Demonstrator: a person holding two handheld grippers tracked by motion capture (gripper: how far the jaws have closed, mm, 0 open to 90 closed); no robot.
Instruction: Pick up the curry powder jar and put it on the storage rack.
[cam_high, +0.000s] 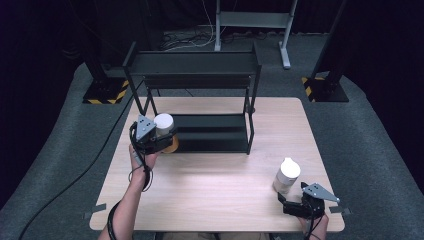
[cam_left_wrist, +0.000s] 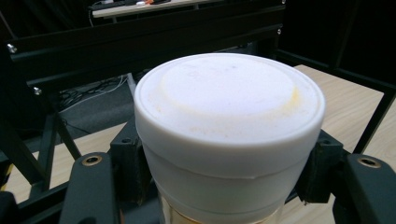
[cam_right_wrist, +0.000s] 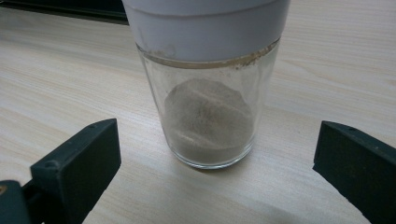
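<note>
My left gripper (cam_high: 161, 134) is shut on a white-lidded jar (cam_high: 164, 125) with amber contents, held upright at the left front corner of the black rack (cam_high: 200, 80). In the left gripper view the jar's white lid (cam_left_wrist: 229, 107) sits between the black pads (cam_left_wrist: 128, 158), which press on its sides. A second glass jar (cam_high: 286, 175) with a white lid and grey-brown powder stands on the table at the right. My right gripper (cam_high: 292, 200) is open just behind it; in the right gripper view the glass jar (cam_right_wrist: 210, 112) stands ahead of the wide-apart jaws, untouched.
The wooden table (cam_high: 215, 200) stands on grey carpet. The black two-level rack has a low shelf (cam_high: 210, 132) and a top shelf (cam_high: 192, 62). Stands with yellow-black bases (cam_high: 105, 92) sit beyond the table's far corners. Cables trail at the left.
</note>
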